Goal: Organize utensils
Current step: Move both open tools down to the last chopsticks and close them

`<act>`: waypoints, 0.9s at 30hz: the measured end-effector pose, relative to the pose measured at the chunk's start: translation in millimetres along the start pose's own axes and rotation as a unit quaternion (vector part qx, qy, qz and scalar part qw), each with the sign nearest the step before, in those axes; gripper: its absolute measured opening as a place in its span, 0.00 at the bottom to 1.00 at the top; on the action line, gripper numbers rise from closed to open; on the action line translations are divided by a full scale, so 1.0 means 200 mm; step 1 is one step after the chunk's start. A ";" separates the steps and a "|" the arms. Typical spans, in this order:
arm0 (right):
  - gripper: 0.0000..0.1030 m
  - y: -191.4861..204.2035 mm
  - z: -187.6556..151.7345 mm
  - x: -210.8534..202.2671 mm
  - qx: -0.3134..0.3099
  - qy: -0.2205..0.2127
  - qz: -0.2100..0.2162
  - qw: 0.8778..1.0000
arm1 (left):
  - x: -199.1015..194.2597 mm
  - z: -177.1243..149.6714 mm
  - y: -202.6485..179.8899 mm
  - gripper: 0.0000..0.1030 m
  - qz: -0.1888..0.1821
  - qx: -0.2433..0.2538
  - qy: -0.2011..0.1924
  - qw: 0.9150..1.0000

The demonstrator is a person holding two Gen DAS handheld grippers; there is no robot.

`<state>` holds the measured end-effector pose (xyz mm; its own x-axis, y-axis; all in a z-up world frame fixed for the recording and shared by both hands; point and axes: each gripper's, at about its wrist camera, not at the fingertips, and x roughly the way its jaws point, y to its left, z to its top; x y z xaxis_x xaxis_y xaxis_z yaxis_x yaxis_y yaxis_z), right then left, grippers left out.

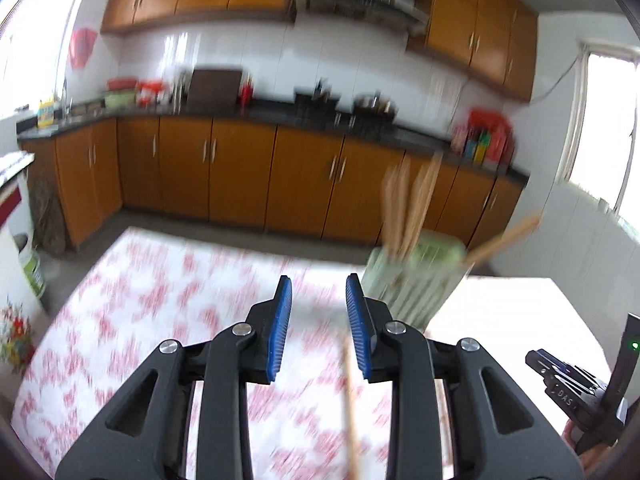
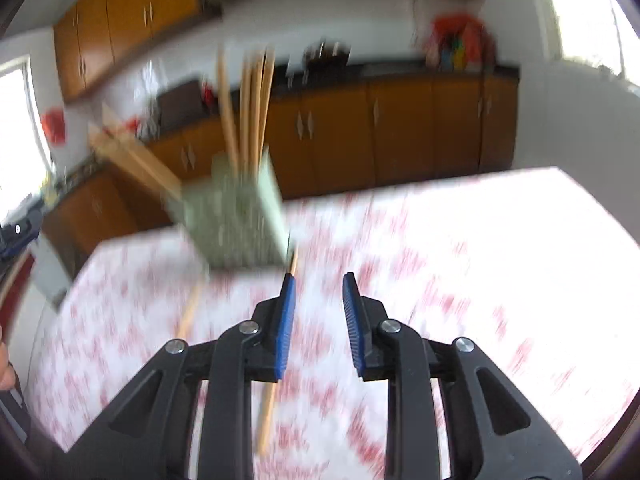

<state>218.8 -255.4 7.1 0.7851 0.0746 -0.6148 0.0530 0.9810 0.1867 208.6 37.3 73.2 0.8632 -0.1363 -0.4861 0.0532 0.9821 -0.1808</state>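
A pale green utensil holder (image 1: pixel 416 284) stands on the table, just right of my left gripper (image 1: pixel 319 300); several wooden chopsticks (image 1: pixel 408 208) stick up from it. A loose chopstick (image 1: pixel 352 412) lies on the cloth under the left gripper, which is open and empty. In the right wrist view the holder (image 2: pixel 236 216) with its chopsticks (image 2: pixel 252 104) sits ahead and left of my right gripper (image 2: pixel 319 298), which is open and empty. Loose chopsticks (image 2: pixel 270 408) lie on the cloth below its left finger. Both views are motion-blurred.
The table carries a white cloth with a red flower pattern (image 1: pixel 168 300). Orange kitchen cabinets (image 1: pixel 240 172) and a dark worktop with pots and bottles run along the far wall. The other gripper (image 1: pixel 580 392) shows at the left view's lower right.
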 end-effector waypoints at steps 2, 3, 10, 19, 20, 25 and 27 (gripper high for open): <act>0.24 0.05 -0.12 0.11 -0.007 0.048 0.017 0.999 | 0.07 -0.11 0.04 0.28 0.014 0.007 0.035 0.999; 0.24 0.07 -0.15 0.15 -0.013 0.063 0.020 0.998 | 0.09 -0.15 0.06 0.28 0.015 0.008 0.050 0.999; 0.24 0.22 -0.34 0.34 -0.052 0.115 0.009 0.992 | 0.16 -0.38 0.11 0.28 0.009 0.006 0.105 0.994; 0.08 0.17 -0.31 0.36 -0.051 0.109 -0.019 0.993 | 0.21 -0.45 0.03 0.28 -0.016 0.015 0.125 0.992; 0.08 0.14 -0.30 0.37 -0.043 0.107 -0.028 0.993 | 0.21 -0.46 0.01 0.28 -0.022 0.018 0.129 0.991; 0.08 -0.06 -0.24 0.37 0.004 0.099 -0.083 0.992 | 0.24 -0.51 -0.07 0.29 -0.047 0.034 0.145 0.988; 0.08 -0.15 -0.22 0.36 0.025 0.098 -0.100 0.990 | 0.26 -0.53 -0.10 0.33 -0.051 0.041 0.156 0.986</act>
<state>246.8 -271.1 -76.8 0.6214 -0.0829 -0.7791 0.2302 0.9698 0.0804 199.5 -4.1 -39.8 0.6561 -0.2554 -0.7102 0.1832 0.9668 -0.1783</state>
